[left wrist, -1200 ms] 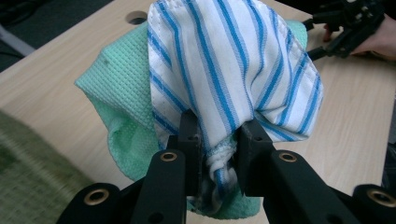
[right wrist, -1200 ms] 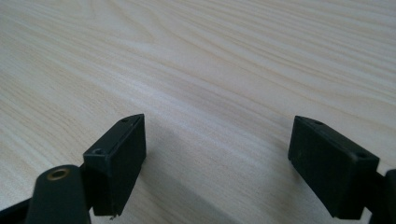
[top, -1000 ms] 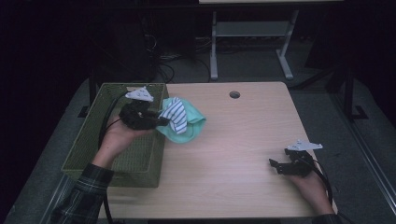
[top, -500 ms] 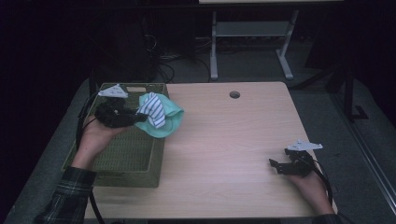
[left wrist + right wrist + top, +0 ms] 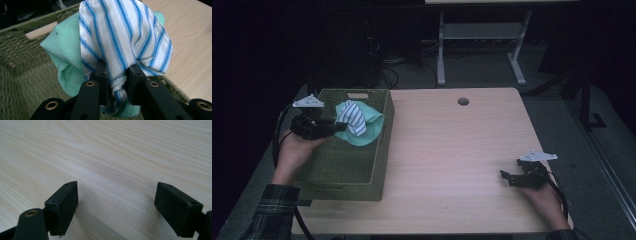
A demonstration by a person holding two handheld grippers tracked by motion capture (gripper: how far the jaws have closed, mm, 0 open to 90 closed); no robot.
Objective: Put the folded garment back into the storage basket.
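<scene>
A: What does the high view show, largest element first?

B: A light wooden table [image 5: 452, 150], with a green woven basket [image 5: 362, 175] standing on its left portion. A round hole [image 5: 463, 101] lies in the tabletop near the far edge. Beyond the table stands a grey metal frame [image 5: 482, 45] on a dark floor.

A: And the left gripper [image 5: 319, 125]?

B: Held in the left hand [image 5: 294, 150] over the basket's left rim, with its jaws pointing across the basket. In the left gripper view the left gripper [image 5: 117, 75] has its jaws closed to a narrow gap, pinching a bunched fold of a blue-and-white striped cloth [image 5: 125, 37]. A mint-green cloth [image 5: 67, 52] hangs together with it — wrapped behind and below the striped one.

A: Where is the bundle relative to the basket?

B: In the high view the striped cloth [image 5: 352, 117] and the mint-green cloth [image 5: 369, 130] sit just beyond the jaw tips, above the basket's far half. Whether the bundle touches the basket cannot be told.

A: And the right gripper [image 5: 509, 177]?

B: Held in the right hand [image 5: 544, 200] near the table's right front corner, well apart from the basket. In the right gripper view the right gripper [image 5: 116, 205] has its jaws spread wide — nothing between them but bare tabletop [image 5: 112, 157], close beneath.
</scene>
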